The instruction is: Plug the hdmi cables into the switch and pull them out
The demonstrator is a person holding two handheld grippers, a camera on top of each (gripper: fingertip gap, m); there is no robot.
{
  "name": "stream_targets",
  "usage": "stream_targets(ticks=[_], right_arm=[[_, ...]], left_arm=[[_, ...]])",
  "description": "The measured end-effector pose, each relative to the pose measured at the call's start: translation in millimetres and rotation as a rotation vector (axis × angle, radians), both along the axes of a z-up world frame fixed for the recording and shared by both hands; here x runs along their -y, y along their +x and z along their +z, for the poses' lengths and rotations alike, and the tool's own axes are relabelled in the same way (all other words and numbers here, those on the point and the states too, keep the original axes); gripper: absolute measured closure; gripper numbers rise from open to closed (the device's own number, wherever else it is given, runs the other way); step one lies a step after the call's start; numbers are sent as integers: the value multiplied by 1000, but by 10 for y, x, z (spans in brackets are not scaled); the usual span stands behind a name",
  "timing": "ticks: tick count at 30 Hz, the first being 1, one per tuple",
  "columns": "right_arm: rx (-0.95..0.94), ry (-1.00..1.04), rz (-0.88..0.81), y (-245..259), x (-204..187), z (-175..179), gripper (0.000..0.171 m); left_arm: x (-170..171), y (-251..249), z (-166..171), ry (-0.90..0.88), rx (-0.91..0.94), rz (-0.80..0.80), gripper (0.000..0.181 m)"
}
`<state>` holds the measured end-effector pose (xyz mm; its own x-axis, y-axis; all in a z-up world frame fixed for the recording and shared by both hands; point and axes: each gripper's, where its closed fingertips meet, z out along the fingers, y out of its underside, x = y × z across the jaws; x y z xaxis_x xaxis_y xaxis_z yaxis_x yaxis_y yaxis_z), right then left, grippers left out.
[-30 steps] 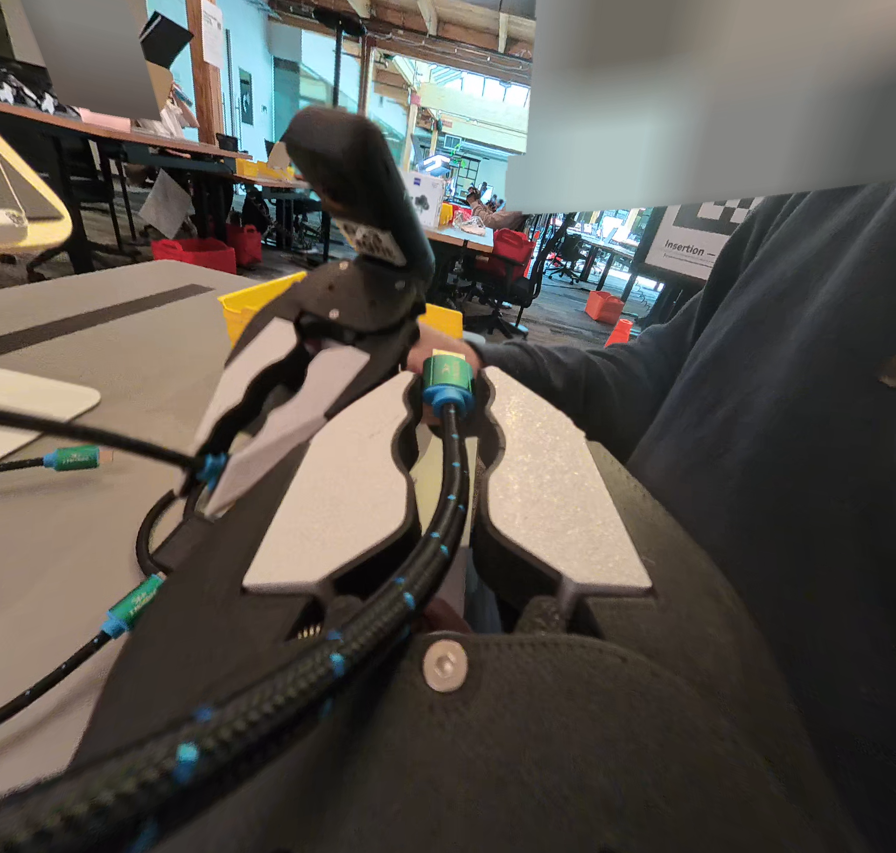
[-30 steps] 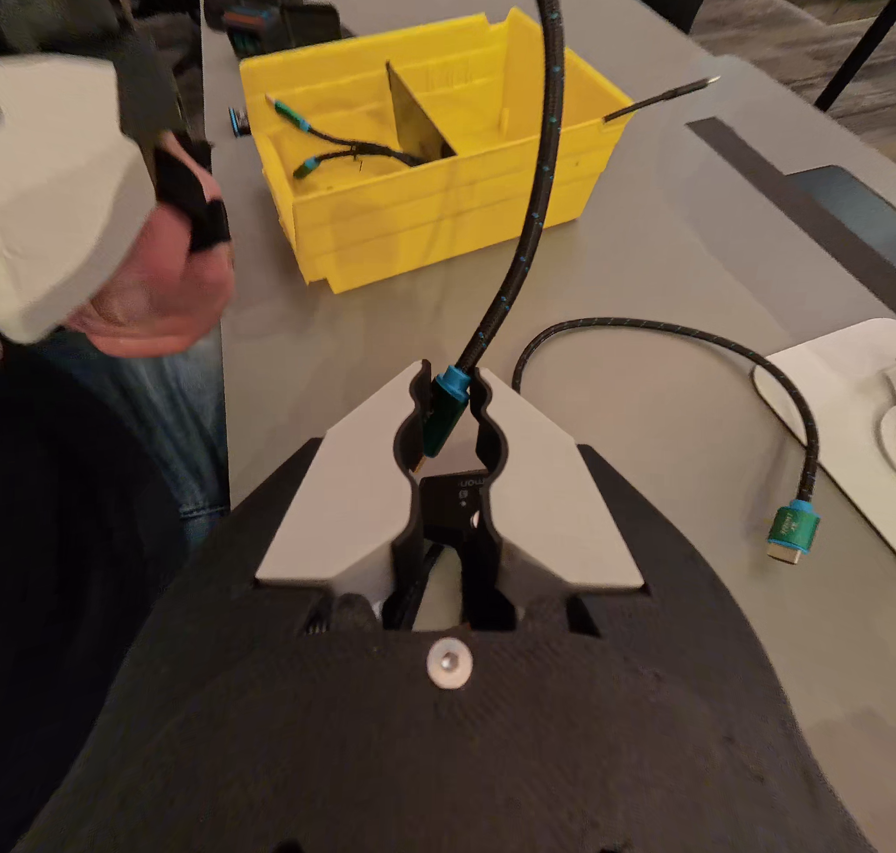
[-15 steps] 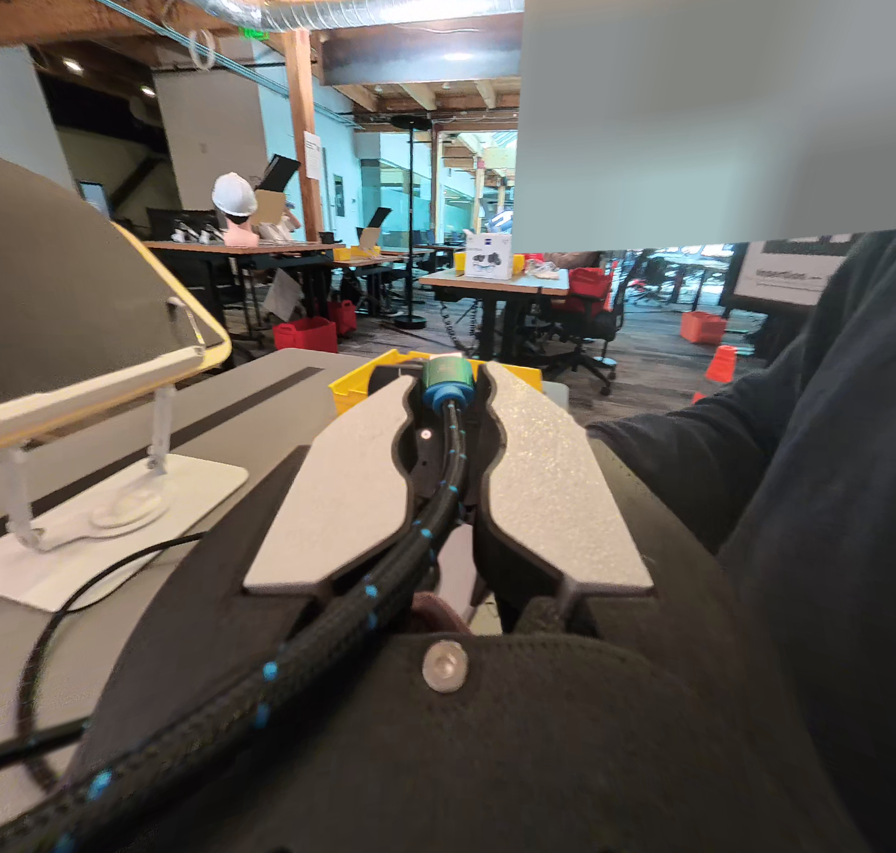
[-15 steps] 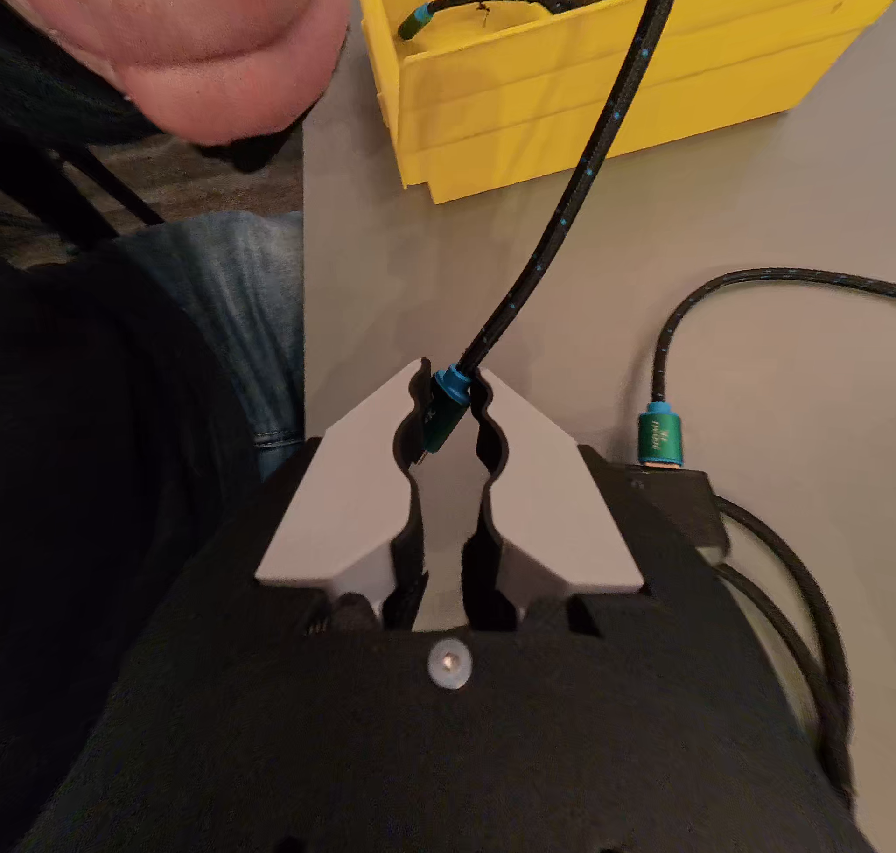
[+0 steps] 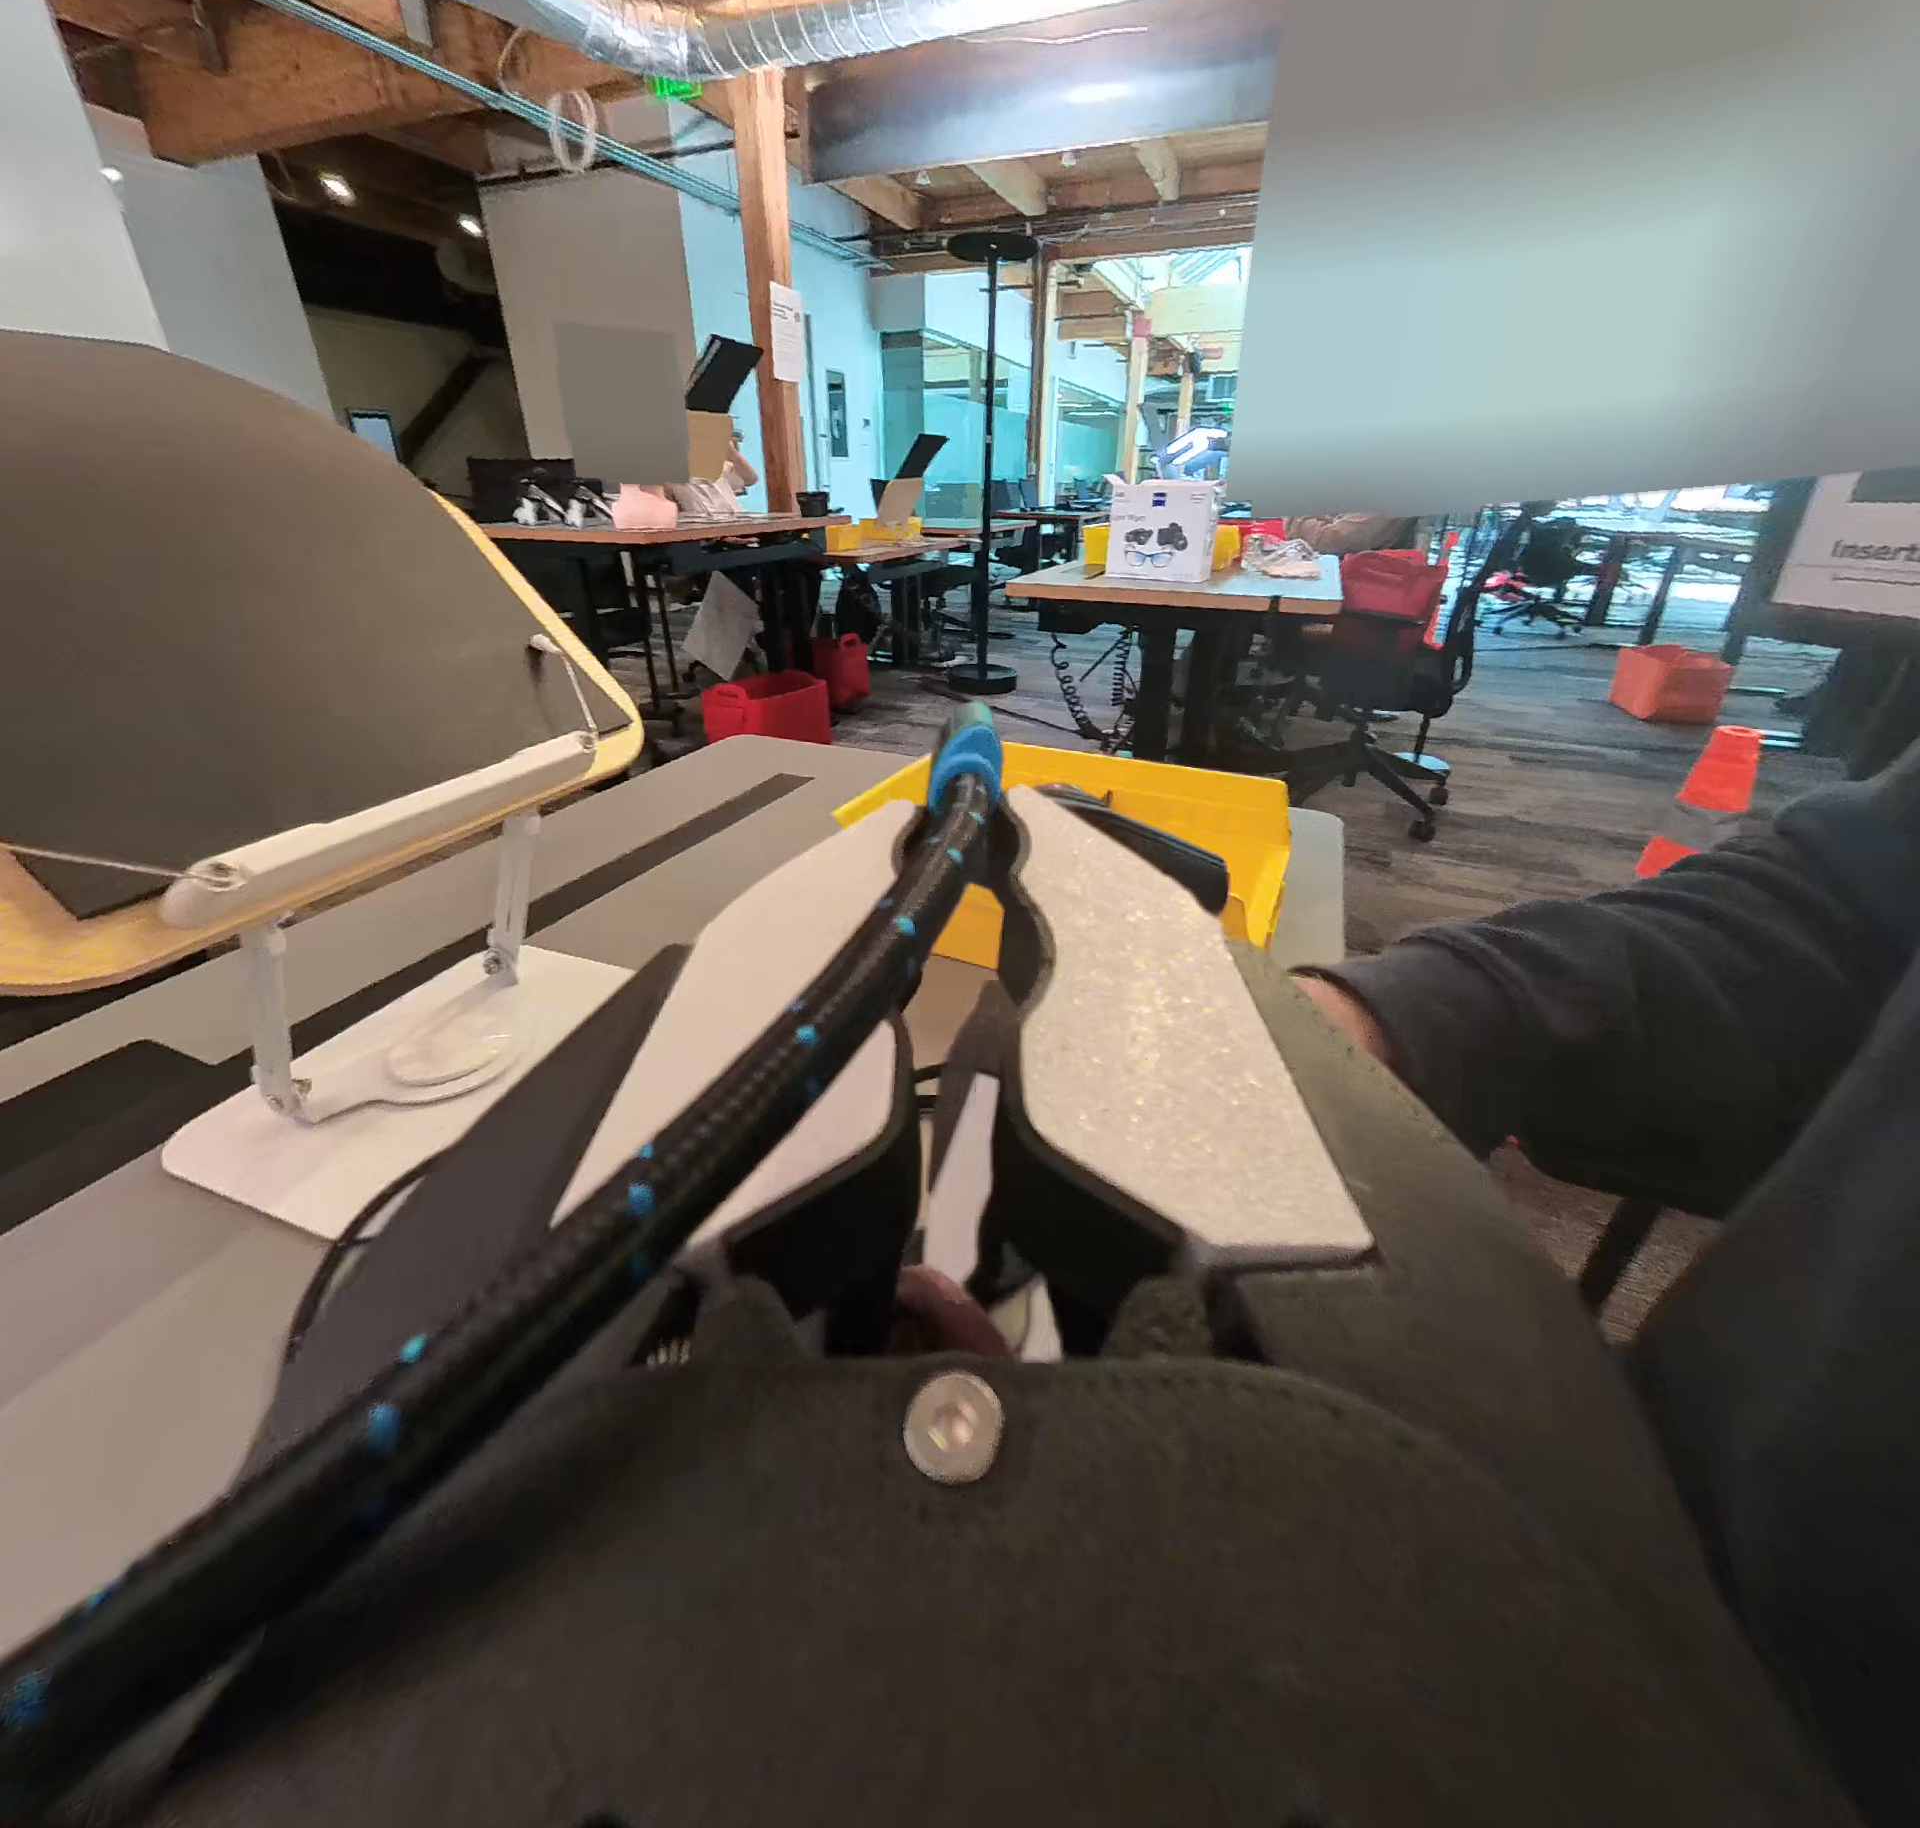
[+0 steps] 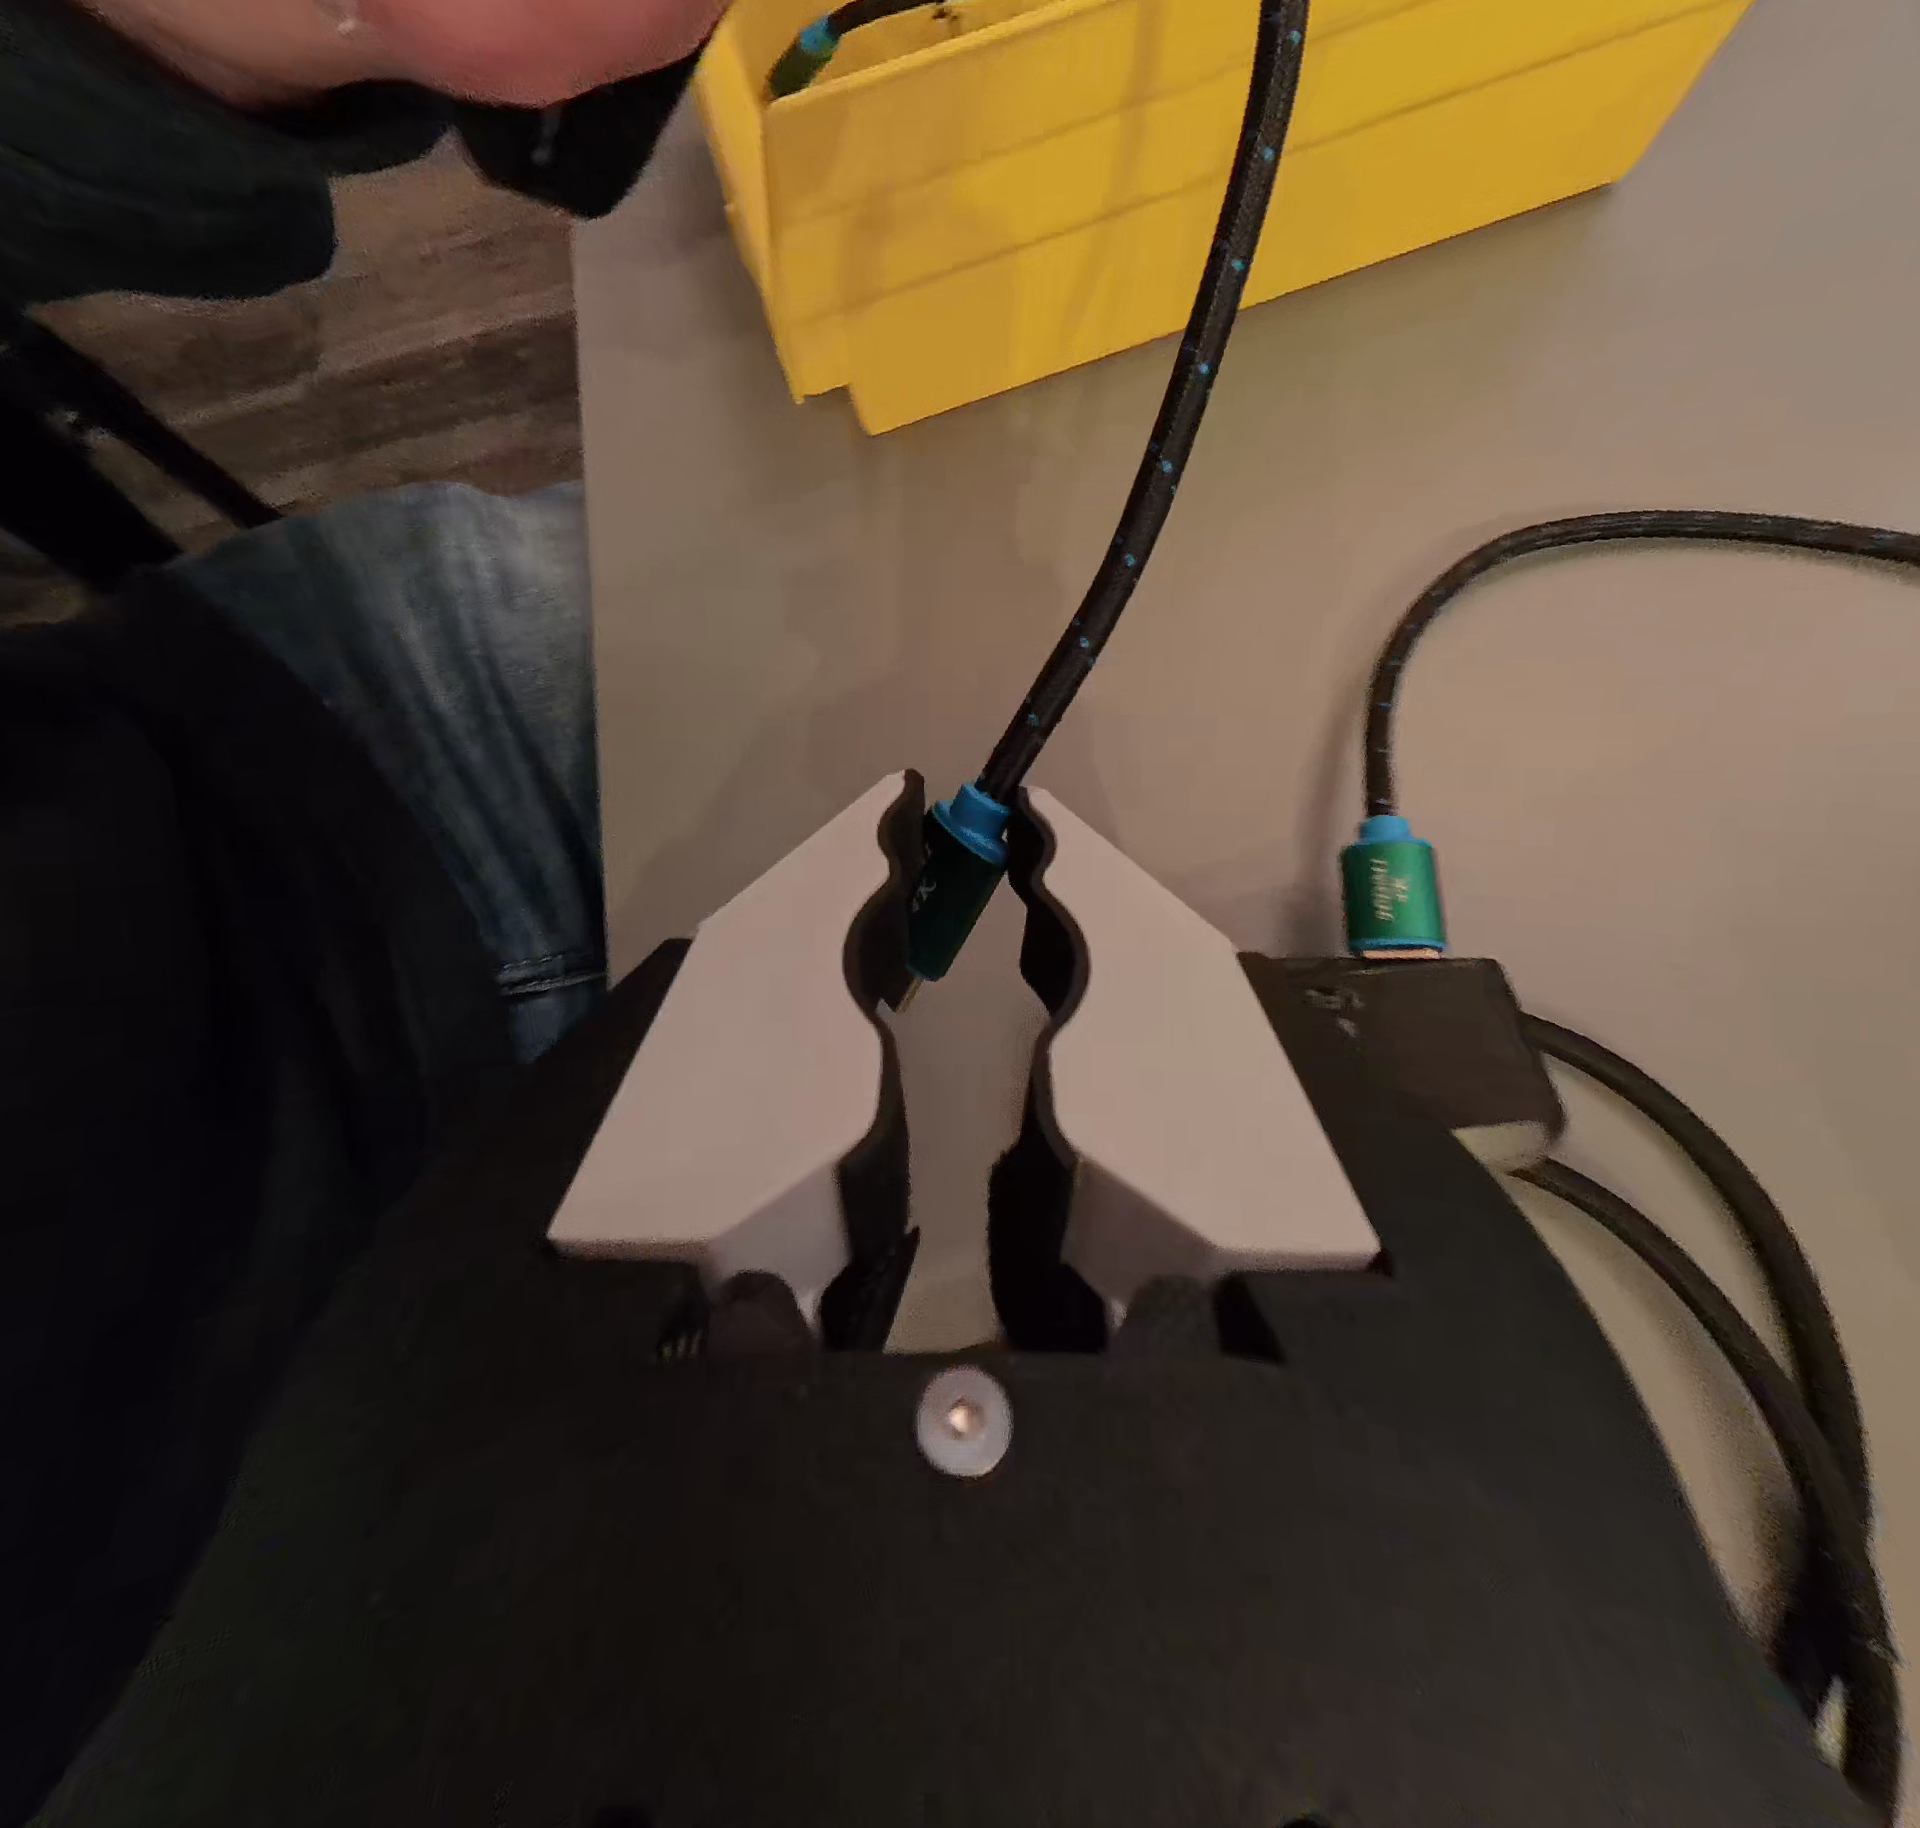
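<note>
Cable (image 6: 1195, 407) ran down from over the yellow bin (image 6: 1195, 168) straight into the right tool (image 6: 961, 812); its green plug (image 6: 951, 895) sat tilted between the tips, blue collar right at the mouth, metal end pointing back toward the tool body; the right tool was pinching that plug, fingers nearly together. Switch (image 6: 1392, 1040), the black box, lay on the worktop (image 6: 1558, 739) just right of that tool, with a second green plug (image 6: 1392, 895) seated in its edge and two more cables leaving its far side. Left tool (image 5: 987, 802) was squeezed on another braided cable (image 5: 727, 1124) just behind its blue collar (image 5: 964, 758); the cable trailed back over the left finger; the bin sat right beyond the tips, with a tilted board on a white stand (image 5: 395, 1082) to the left.
</note>
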<state>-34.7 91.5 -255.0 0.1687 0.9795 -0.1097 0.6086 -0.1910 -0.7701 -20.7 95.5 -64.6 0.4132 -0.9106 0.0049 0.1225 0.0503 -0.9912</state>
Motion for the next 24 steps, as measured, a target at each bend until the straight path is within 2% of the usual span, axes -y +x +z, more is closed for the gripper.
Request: stream_targets(ticks=[4, 7, 14, 21, 24], right_arm=[[15, 152, -97, 117, -274, 106, 157], [46, 286, -165, 255, -498, 214, 158], [45, 411, -268, 516, -816, 392, 158], [12, 402, -292, 576, -857, 469, 159], [-22, 384, -313, 615, -881, 535, 159]], left_arm=[[63, 41, 2, -67, 43, -78, 170], [144, 78, 4, -145, 94, -170, 158], [308, 197, -7, -256, 175, -318, 150], [325, 318, -280, -299, 60, -322, 149], [326, 339, -474, -283, -57, -293, 144]])
